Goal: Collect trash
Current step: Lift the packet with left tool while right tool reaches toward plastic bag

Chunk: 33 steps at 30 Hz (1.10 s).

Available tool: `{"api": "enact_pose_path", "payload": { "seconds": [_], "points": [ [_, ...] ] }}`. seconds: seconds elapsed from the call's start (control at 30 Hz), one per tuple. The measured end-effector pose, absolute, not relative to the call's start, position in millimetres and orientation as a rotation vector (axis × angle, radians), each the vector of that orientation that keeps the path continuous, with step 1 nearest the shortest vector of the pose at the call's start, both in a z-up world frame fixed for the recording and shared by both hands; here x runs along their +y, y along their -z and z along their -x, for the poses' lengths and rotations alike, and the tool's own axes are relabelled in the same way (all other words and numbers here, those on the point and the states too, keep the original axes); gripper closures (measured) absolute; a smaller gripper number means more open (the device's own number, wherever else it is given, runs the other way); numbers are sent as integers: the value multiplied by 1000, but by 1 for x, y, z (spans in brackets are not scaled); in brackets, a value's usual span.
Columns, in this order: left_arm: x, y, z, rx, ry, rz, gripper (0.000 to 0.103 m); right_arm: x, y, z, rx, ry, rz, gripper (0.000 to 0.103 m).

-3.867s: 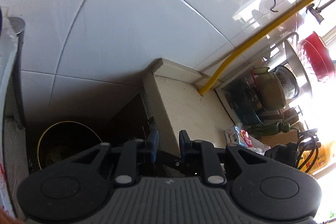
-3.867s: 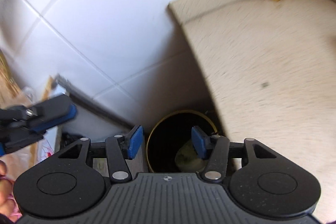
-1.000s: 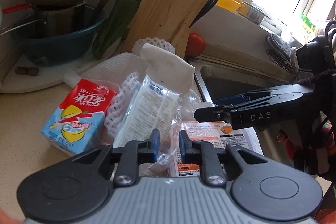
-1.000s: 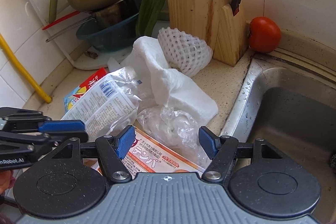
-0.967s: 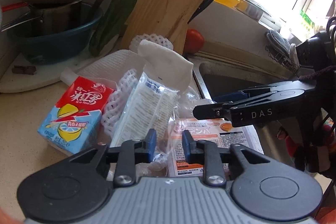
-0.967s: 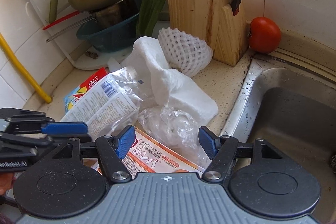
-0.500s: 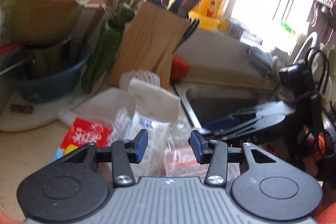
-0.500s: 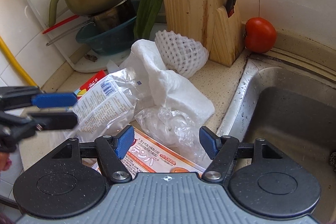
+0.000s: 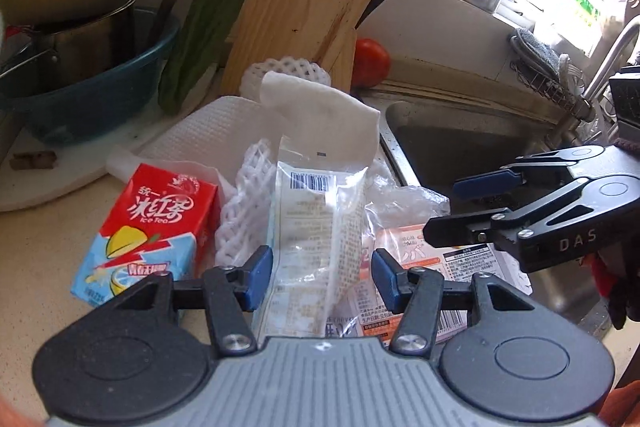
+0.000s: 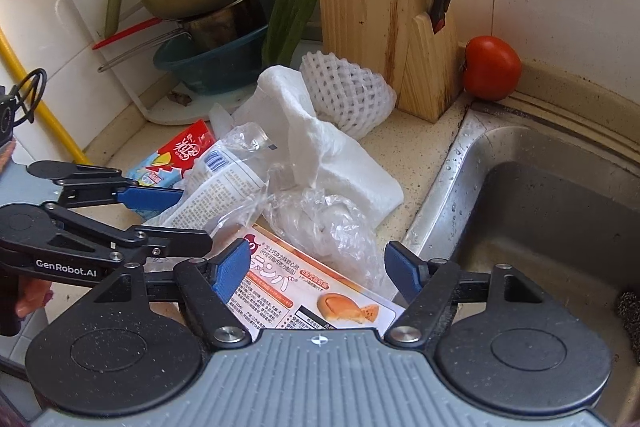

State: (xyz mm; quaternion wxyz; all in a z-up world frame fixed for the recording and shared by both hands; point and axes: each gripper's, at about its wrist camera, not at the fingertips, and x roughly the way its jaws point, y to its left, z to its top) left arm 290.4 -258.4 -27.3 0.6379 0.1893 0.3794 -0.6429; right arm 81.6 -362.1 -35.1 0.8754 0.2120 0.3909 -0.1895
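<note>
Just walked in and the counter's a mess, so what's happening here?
Someone is clearing trash off the counter beside the sink with two hand-held tongs. The left tongs are open, straddling a clear printed wrapper in the pile. The right tongs hang open over an orange-printed package. Neither holds anything yet. The iced tea carton, paper towel and foam net are untouched.

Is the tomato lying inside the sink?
No, the tomato sits on the counter beside the knife block, outside the sink.
</note>
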Motion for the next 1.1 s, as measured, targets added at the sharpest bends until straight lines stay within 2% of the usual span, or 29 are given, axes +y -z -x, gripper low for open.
{"api": "enact_pose_path", "payload": {
  "seconds": [0.13, 0.2, 0.27, 0.57, 0.63, 0.67, 0.77, 1.1],
  "points": [
    [-254, 29, -278, 873, 1519, -442, 57, -359, 37, -84, 830, 381, -432, 23],
    [-247, 28, -274, 878, 1550, -446, 67, -358, 37, -84, 836, 375, -436, 23],
    [-239, 27, -274, 901, 1570, -430, 74, -357, 37, -82, 833, 371, -442, 23],
    [-217, 18, -309, 950, 1447, -254, 74, -351, 39, -84, 839, 342, -443, 23],
    [-217, 13, -311, 950, 1457, -216, 70, -351, 38, -85, 840, 340, -434, 23],
    [-217, 10, -312, 933, 1450, -199, 65, -352, 38, -86, 840, 338, -429, 23],
    [-222, 6, -313, 879, 1398, -180, 38, -354, 39, -89, 840, 336, -425, 23],
    [-249, 39, -317, 967, 1374, -252, 34, -363, 41, -94, 849, 351, -411, 20]
  ]
}}
